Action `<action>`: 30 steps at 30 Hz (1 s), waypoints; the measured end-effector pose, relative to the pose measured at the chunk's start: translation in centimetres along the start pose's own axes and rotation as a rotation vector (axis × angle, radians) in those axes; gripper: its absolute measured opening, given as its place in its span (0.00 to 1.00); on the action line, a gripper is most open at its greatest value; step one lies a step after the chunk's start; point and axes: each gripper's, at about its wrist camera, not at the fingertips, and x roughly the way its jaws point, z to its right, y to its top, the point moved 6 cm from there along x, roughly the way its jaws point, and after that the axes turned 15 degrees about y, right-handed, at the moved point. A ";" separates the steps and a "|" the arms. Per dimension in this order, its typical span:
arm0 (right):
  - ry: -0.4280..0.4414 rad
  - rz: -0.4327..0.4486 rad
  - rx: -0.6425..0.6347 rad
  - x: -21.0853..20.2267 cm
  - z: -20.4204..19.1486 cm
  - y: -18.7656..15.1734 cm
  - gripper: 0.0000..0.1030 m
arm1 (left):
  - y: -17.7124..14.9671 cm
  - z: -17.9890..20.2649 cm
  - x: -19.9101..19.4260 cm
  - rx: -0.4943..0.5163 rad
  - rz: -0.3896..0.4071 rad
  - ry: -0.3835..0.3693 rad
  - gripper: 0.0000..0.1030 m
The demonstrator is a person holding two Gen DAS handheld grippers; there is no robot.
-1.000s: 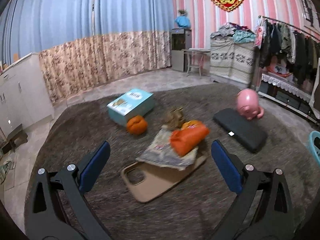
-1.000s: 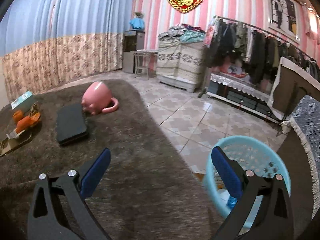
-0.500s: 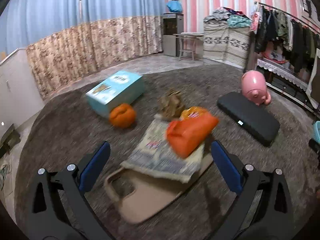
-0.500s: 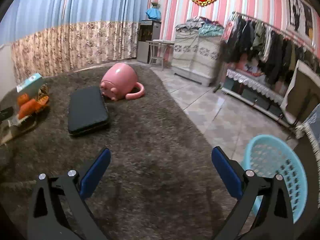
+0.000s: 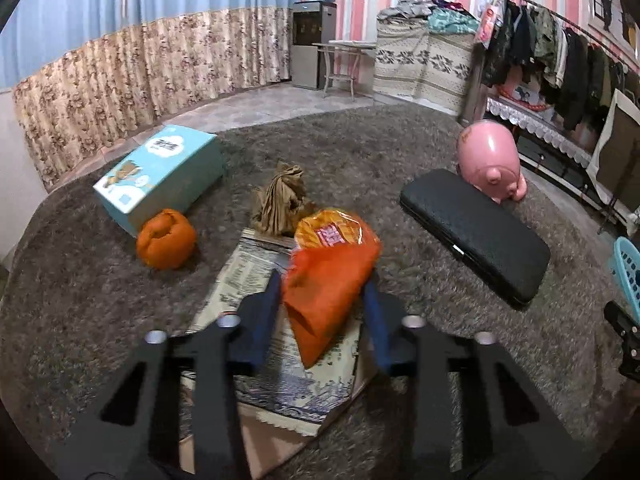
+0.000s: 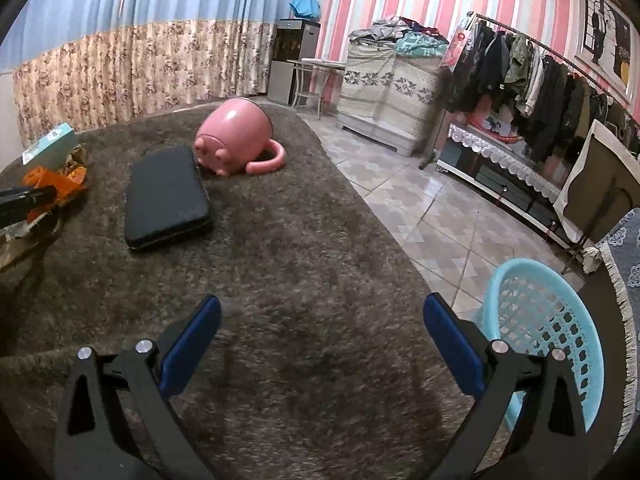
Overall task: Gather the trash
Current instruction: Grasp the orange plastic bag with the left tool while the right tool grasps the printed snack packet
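Observation:
An orange snack bag (image 5: 326,292) lies on a sheet of newspaper (image 5: 244,276) over a tan cardboard piece (image 5: 264,440) on the brown carpet. My left gripper (image 5: 322,280) has its jaws closing around the bag, with a blue pad touching each side. Behind it sit a crumpled brown paper bag (image 5: 280,200) and a crumpled orange ball (image 5: 166,244). In the right wrist view my right gripper (image 6: 320,320) stands open over bare carpet, nothing between its fingers. A light blue plastic basket (image 6: 540,320) stands just right of it on the tiled floor.
A teal carton (image 5: 160,172) lies at the back left of the carpet. A black flat case (image 6: 166,196) and a tipped pink pig-shaped mug (image 6: 234,140) lie between the trash pile and the basket. A clothes rack (image 6: 540,72) and a covered cabinet line the far right wall.
My left gripper came forward and down onto the pile and its jaws went from wide to close around the orange bag. The right wrist view swung left and downward, then held.

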 end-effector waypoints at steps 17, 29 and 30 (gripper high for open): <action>0.186 0.037 -0.074 1.4 -9.4 3.4 0.96 | -3.7 -13.9 -4.1 -0.127 0.059 0.195 0.19; 0.383 0.023 -0.172 5.6 -19.5 6.5 0.95 | -6.4 -18.2 -1.7 -0.217 -0.005 0.226 0.17; 0.386 0.013 -0.193 6.2 -20.5 6.5 0.95 | -6.4 -17.9 -1.8 -0.213 -0.001 0.228 0.17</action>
